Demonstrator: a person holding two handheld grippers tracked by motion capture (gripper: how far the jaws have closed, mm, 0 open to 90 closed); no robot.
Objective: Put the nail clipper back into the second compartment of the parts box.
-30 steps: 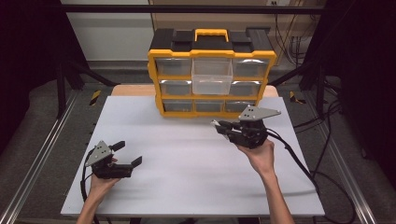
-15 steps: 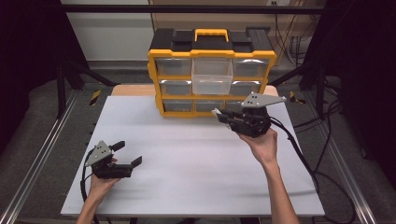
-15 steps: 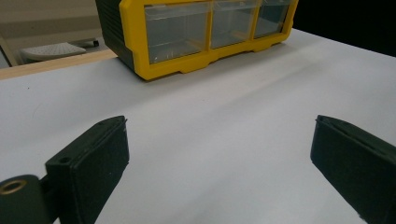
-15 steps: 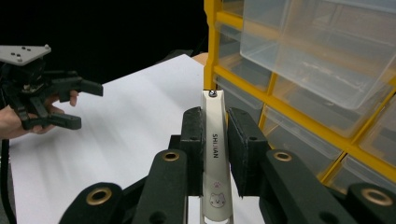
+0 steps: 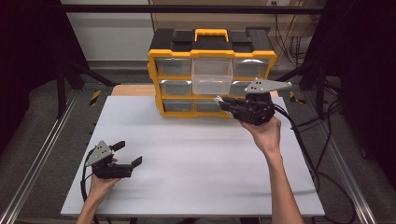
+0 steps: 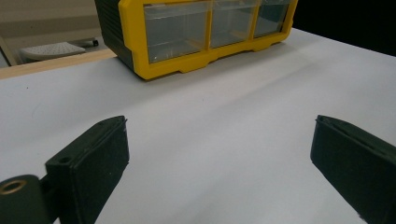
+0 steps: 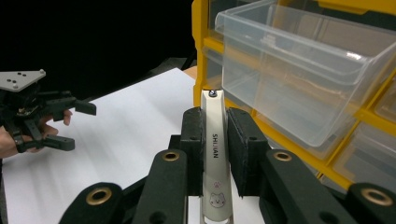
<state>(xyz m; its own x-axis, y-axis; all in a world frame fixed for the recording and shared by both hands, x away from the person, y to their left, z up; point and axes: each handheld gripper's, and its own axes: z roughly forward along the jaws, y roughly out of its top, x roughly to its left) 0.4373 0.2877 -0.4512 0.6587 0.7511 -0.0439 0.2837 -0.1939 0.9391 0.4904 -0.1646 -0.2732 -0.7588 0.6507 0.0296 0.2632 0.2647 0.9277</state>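
I see the white nail clipper (image 7: 215,154) pinched between the pads of my right hand-held gripper (image 5: 233,105), raised just in front of the pulled-out clear drawer (image 5: 212,77) of the yellow organizer (image 5: 212,51). My left hand-held gripper (image 5: 125,157) rests spread on the white tabletop (image 5: 201,158), well apart.
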